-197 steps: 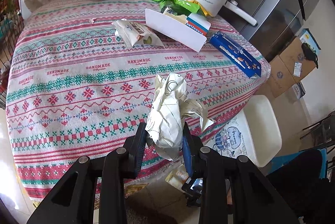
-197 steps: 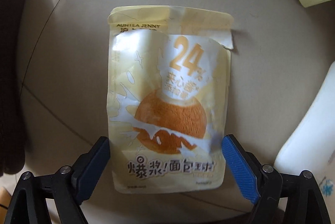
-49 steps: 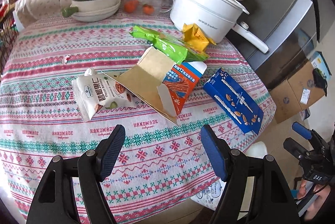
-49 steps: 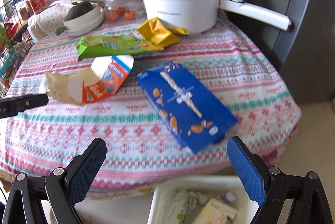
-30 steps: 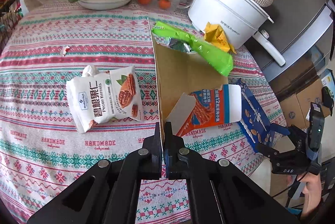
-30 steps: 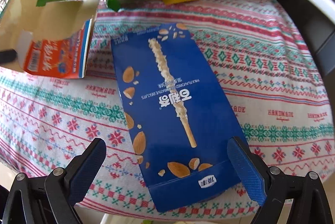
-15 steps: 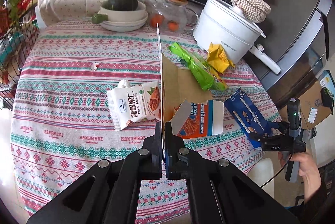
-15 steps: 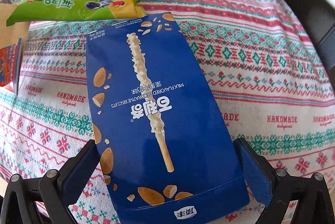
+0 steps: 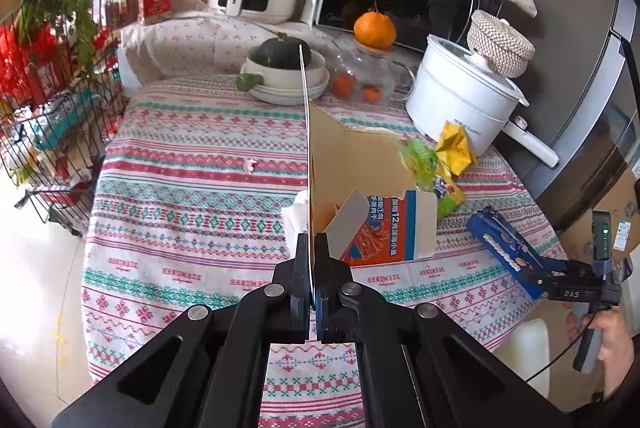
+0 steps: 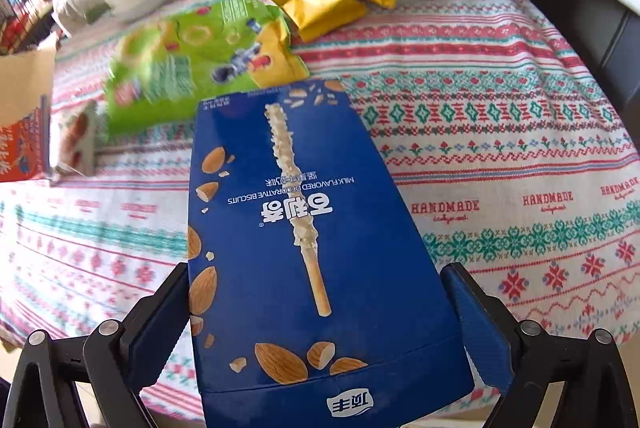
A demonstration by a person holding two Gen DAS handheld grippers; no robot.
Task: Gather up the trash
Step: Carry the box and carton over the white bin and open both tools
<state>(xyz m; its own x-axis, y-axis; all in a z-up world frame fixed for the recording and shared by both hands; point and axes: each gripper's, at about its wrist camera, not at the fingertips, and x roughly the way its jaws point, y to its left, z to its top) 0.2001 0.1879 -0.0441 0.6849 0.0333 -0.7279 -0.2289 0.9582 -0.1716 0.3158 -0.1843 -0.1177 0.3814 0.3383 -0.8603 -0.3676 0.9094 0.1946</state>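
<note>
Kitchen clutter rings the desk (image 9: 192,156); left gripper (image 9: 311,264) pinches the torn orange carton (image 9: 352,188) edge-on, lifted for binning, while right gripper (image 10: 316,312) fingers straddle the blue biscuit box (image 10: 304,228) overhanging the desk edge — touching, though clamped? Cannot tell.

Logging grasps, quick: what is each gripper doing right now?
Left gripper: shut on the torn carton.
Right gripper: closed on the blue box at its sides.
</note>
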